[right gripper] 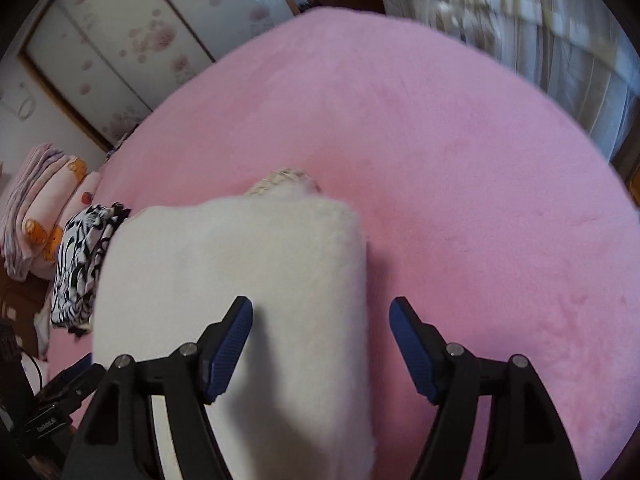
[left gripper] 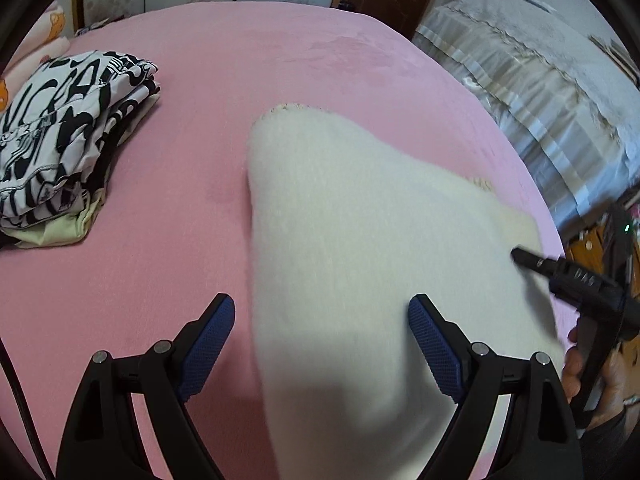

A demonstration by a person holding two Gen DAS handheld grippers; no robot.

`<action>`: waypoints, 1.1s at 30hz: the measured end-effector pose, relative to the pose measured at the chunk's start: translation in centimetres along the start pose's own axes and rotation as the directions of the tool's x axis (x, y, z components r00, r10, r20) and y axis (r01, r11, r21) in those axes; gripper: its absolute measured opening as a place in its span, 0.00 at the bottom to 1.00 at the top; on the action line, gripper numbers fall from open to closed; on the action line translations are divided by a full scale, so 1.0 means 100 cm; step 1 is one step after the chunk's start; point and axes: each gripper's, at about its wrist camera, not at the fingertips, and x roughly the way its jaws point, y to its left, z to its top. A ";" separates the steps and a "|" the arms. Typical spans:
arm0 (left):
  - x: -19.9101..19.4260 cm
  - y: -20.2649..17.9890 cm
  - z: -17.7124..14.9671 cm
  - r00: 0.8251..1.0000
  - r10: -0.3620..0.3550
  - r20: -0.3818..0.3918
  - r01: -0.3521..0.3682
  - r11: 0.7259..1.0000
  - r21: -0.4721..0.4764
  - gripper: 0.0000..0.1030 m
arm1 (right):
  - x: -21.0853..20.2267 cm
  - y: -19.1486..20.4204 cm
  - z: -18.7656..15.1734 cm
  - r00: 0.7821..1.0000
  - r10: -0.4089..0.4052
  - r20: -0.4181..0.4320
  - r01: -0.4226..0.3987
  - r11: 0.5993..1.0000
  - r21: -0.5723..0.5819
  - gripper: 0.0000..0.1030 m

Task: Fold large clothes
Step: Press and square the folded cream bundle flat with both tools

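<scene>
Bed with pink plush cover (left gripper: 280, 80), bearing a folded cream fleece garment (left gripper: 360, 240) near the front edge and a stack of folded black-and-white printed clothes (left gripper: 60, 132) at far left. Behind: sliding wardrobe doors with floral panels (right gripper: 120, 48) and a second bed under a pale striped cover (left gripper: 540, 92). Left gripper (left gripper: 322, 320): jaws wide, straddling the garment's left part, pads clear of it. Right gripper (right gripper: 322, 324): jaws parted, holding nothing, over the garment's right edge
</scene>
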 end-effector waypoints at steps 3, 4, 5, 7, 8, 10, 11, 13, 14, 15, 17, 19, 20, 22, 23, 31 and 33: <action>0.011 0.002 0.012 0.999 -0.040 -0.009 0.039 0.999 -0.017 0.67 | 0.010 -0.004 0.007 0.997 0.074 -0.025 -0.074 0.997 -0.002 0.19; 0.014 0.003 0.014 0.999 -0.035 0.004 0.035 0.999 -0.019 0.68 | 0.004 0.001 0.008 0.998 0.056 0.013 -0.055 0.997 -0.045 0.17; 0.019 0.005 0.014 0.999 -0.035 0.009 0.035 0.999 -0.021 0.73 | 0.002 0.004 0.006 0.998 0.042 0.044 -0.039 0.996 -0.076 0.17; 0.031 0.009 0.011 0.999 -0.042 -0.002 0.042 0.999 -0.028 0.79 | 0.018 -0.005 0.003 1.000 0.026 0.014 -0.025 0.998 -0.049 0.22; 0.033 0.014 0.011 0.999 -0.050 -0.001 0.050 0.998 -0.049 0.81 | 0.024 -0.009 0.002 1.000 0.007 0.001 -0.007 0.999 -0.042 0.36; 0.030 0.017 0.012 0.999 -0.051 -0.010 0.050 0.996 -0.079 0.80 | 0.020 -0.010 0.007 0.999 -0.038 0.006 0.039 0.999 -0.034 0.53; 0.024 0.017 0.012 0.999 -0.037 -0.003 0.036 0.996 -0.081 0.79 | 0.013 -0.009 0.008 0.998 -0.063 0.010 0.063 0.997 -0.037 0.55; 0.004 0.009 0.007 0.998 0.009 0.055 -0.007 0.999 -0.051 0.77 | -0.003 0.002 0.006 0.993 -0.110 0.041 0.112 0.991 -0.066 0.56; -0.007 0.003 0.003 0.996 0.023 0.087 -0.021 1.000 -0.023 0.77 | -0.017 0.012 0.002 0.984 -0.153 0.092 0.161 0.982 -0.096 0.57; -0.017 -0.003 -0.001 0.994 0.027 0.110 -0.028 1.000 0.002 0.76 | -0.027 0.022 -0.003 0.977 -0.165 0.135 0.182 0.975 -0.125 0.57; -0.032 -0.017 -0.014 0.990 0.016 0.137 -0.023 0.999 0.045 0.66 | -0.049 0.045 -0.018 0.971 -0.126 0.201 0.165 0.967 -0.193 0.57; -0.039 -0.030 -0.031 0.991 0.009 0.134 -0.020 0.996 0.084 0.54 | -0.061 0.063 -0.034 0.979 -0.045 0.199 0.094 0.966 -0.242 0.57; -0.041 -0.034 -0.039 0.991 0.008 0.132 -0.021 0.995 0.096 0.50 | -0.064 0.073 -0.046 0.982 -0.012 0.187 0.063 0.961 -0.270 0.57; -0.040 -0.041 -0.055 0.991 0.020 0.136 -0.036 0.993 0.115 0.49 | -0.064 0.086 -0.062 0.980 -0.016 0.197 0.078 0.947 -0.311 0.57; -0.037 -0.040 -0.062 0.990 0.035 0.135 -0.051 0.991 0.120 0.49 | -0.063 0.089 -0.072 0.976 -0.037 0.214 0.107 0.939 -0.328 0.56; -0.036 -0.023 -0.091 0.984 0.027 0.174 -0.048 0.991 0.122 0.49 | -0.046 0.027 -0.100 0.960 -0.166 0.227 0.232 0.923 -0.307 0.16; -0.035 -0.024 -0.091 0.984 0.036 0.175 -0.057 0.991 0.120 0.49 | -0.050 0.025 -0.101 0.958 -0.164 0.236 0.234 0.922 -0.308 0.16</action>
